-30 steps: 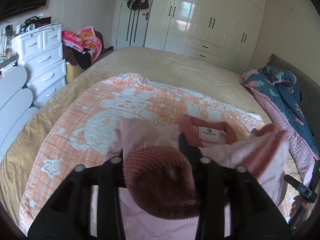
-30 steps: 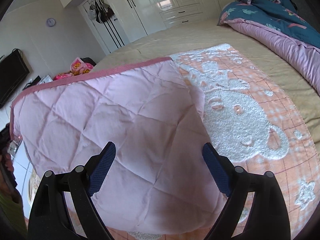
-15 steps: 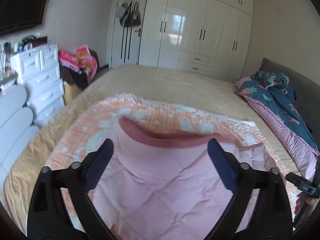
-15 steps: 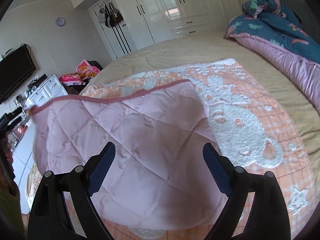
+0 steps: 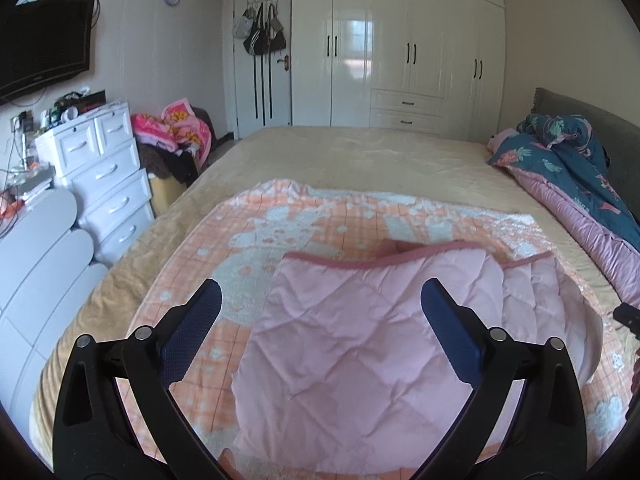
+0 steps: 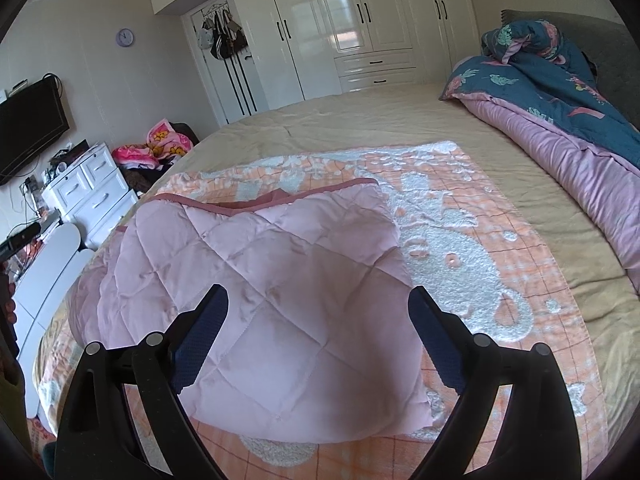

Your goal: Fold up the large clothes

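Pink quilted jacket lies folded on the orange-and-white towel blanket, which is spread over the beige bed as a clean folding surface. Dusty-rose trim edge sits at the far side, so the fold looks brought away from the person and laid over the body

Left gripper hovers over the jacket's near left part, jaws opening the last bit to full spread, nothing pinched, cloth only lies below between them, no pad contact seen. Right gripper same story: tongs spread wide above the near right part of the jacket, pads clear of fabric. Both pointed down at the garment, likely so the person can check how the fold sits

Judgement: one fold is laid and released; jacket is a thick rounded bundle, right side in left wrist view bulges and overhangs unevenly, so another fold or a tidy-up probably follows. Puffy quilting may spring back open

Teal-and-pink duvet is piled at the bed's right edge, well apart from the work area; white drawer chest stands off the left side
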Tool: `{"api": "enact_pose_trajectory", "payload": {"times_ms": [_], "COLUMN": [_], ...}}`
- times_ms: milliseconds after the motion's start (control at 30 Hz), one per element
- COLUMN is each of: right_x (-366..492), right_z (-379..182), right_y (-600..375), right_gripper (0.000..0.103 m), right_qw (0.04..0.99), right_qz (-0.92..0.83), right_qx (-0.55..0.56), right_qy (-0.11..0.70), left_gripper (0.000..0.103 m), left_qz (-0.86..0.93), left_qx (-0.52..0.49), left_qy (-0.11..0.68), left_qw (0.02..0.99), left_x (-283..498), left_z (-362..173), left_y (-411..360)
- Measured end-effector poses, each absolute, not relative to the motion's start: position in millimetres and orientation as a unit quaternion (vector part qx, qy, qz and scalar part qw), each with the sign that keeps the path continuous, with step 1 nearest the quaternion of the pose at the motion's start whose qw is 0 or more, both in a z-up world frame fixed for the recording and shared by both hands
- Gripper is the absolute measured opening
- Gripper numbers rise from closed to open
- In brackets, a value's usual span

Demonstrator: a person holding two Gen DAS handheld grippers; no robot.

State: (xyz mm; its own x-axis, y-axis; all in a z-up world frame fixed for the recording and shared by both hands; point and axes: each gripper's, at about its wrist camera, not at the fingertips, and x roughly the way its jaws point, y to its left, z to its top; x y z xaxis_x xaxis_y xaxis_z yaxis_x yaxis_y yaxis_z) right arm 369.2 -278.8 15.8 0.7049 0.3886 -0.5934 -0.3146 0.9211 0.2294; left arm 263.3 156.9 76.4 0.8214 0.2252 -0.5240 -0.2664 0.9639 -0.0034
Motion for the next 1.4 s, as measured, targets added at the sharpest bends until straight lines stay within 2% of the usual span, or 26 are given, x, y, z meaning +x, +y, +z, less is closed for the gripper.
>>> {"api": "enact_pose_trajectory", "payload": {"times_ms": [300,700,767,833,867,933,967,1000,1033,1067,1100,1200,1400], "right_x": [374,417,422,425,427,430,431,430,429,426,421,415,440], "right_z": [9,-30,-36,-41,-44,-50,-52,-54,-53,-51,-47,-26,2], "right_y": [-282,-275,-274,-274,-273,-273,-272,-273,-273,-272,-270,-267,-262], "right_gripper": [0.094,0.095,0.095,0.095,0.095,0.095,0.087,0.065,0.055,0.035,0.02,0.015,0.015], "right_qw": [0.922,0.906,0.905,0.906,0.905,0.904,0.902,0.902,0.904,0.909,0.915,0.932,0.947], "right_qz": [0.173,0.15,0.147,0.148,0.148,0.151,0.153,0.16,0.158,0.158,0.165,0.156,0.13], "right_qx": [0.043,0.001,-0.001,-0.002,-0.004,-0.008,-0.007,0.001,0.001,-0.005,-0.014,-0.019,-0.02], "right_qy": [0.344,0.397,0.4,0.397,0.398,0.401,0.403,0.401,0.396,0.386,0.367,0.326,0.293], "left_gripper": [0.094,0.093,0.091,0.066,0.058,0.034,0.03,0.025,0.021,0.02,0.019,0.018,0.017], "left_qz": [0.132,0.086,0.086,0.079,0.079,0.08,0.082,0.083,0.083,0.085,0.086,0.088,0.111], "left_qx": [-0.068,-0.189,-0.196,-0.186,-0.182,-0.168,-0.157,-0.151,-0.144,-0.137,-0.134,-0.126,-0.118], "left_qy": [0.314,0.398,0.417,0.408,0.404,0.394,0.391,0.39,0.386,0.381,0.371,0.348,0.327], "left_qw": [0.938,0.894,0.884,0.891,0.893,0.9,0.903,0.905,0.907,0.911,0.915,0.925,0.931], "left_x": [253,260,268,269,270,272,274,276,279,281,282,289,325], "left_z": [33,-57,-68,-67,-65,-59,-55,-51,-47,-42,-35,-15,5], "left_y": [180,215,214,209,207,201,197,194,191,189,189,189,192]}}
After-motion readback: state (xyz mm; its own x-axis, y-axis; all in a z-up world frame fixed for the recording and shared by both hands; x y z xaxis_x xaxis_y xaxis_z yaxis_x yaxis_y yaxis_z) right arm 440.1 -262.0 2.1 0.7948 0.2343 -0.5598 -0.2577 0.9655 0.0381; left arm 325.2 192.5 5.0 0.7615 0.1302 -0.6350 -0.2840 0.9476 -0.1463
